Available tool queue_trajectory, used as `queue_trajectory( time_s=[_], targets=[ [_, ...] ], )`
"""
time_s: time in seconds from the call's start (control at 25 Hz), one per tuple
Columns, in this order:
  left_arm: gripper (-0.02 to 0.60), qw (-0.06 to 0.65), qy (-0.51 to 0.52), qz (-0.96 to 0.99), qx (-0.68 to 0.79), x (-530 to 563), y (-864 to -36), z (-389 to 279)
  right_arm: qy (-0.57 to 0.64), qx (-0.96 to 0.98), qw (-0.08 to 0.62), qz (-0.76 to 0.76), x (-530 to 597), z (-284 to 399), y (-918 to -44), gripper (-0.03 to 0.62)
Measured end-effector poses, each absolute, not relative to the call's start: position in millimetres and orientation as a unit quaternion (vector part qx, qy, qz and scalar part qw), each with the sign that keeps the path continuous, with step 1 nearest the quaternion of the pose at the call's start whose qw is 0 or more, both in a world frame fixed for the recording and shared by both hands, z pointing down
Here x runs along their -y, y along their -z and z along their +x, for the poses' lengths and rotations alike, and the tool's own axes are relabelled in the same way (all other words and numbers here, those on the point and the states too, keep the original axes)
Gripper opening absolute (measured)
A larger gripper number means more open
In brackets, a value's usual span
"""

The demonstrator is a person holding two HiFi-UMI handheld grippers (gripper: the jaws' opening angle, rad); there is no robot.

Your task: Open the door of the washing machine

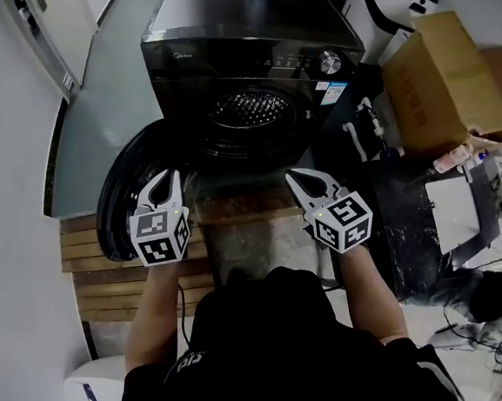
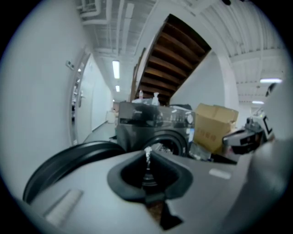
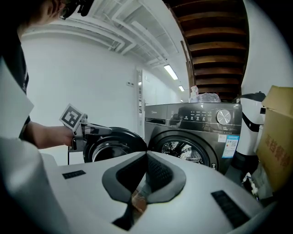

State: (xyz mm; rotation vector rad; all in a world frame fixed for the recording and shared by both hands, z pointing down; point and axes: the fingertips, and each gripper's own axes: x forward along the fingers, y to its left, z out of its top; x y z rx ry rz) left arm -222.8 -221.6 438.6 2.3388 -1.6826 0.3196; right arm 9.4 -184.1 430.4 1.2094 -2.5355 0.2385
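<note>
Round black-rimmed door (image 1: 115,198) of the dark grey front-loading washing machine (image 1: 247,56) stands swung wide at its left side. Left gripper (image 1: 170,176) and right gripper (image 1: 294,176) hover before it, fingers pinched together, empty.

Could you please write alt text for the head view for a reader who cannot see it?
A dark front-loading washing machine stands with its round door swung open to the left, the drum exposed. In front of it, a person holds the left gripper and right gripper, both shut and empty.

Ceiling strip lights (image 2: 116,69) glared bright; the head view was dim, shadowy below. Both gripper views bulged fisheye, corners black, the near jaws soft and blurred.
</note>
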Motion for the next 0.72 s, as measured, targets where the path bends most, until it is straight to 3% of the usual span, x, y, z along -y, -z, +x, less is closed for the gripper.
queue_trajectory(
  time_s=[0.32,0.72],
  targets=[
    [0.008,0.113,-0.092,0.81,0.568,240,-424,-205,-0.092,0.888,0.124,0.432,199,25,-411,-0.006],
    [0.007,0.121,-0.079,0.834,0.533,253,-396,-130,-0.07,0.903,0.087,0.414,214,72,-390,-0.008]
  ],
)
